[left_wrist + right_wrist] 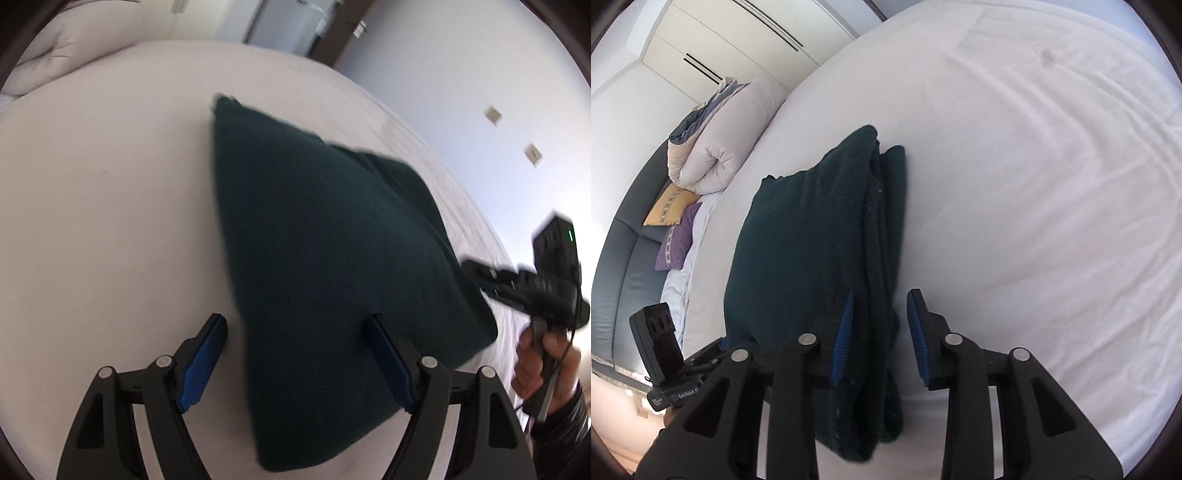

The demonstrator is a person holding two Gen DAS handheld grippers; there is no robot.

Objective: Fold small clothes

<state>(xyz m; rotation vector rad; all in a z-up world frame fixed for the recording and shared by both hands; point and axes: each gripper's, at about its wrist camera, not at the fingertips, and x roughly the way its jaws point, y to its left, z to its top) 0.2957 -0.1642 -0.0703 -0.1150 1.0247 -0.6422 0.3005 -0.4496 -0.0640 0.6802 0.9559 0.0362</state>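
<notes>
On the white bed (1034,184), a folded dark-green garment (812,258) lies flat.

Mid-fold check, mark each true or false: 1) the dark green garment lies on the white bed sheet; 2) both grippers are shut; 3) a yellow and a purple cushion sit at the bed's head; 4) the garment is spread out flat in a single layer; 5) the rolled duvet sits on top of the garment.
1) True: the dark green garment lies on the white bed sheet.
2) False: the left gripper and right gripper both stand open.
3) True: yellow cushion, purple cushion.
4) False: it is folded, layers showing along its edge.
5) False: the rolled duvet lies apart from it, beyond it.
</notes>
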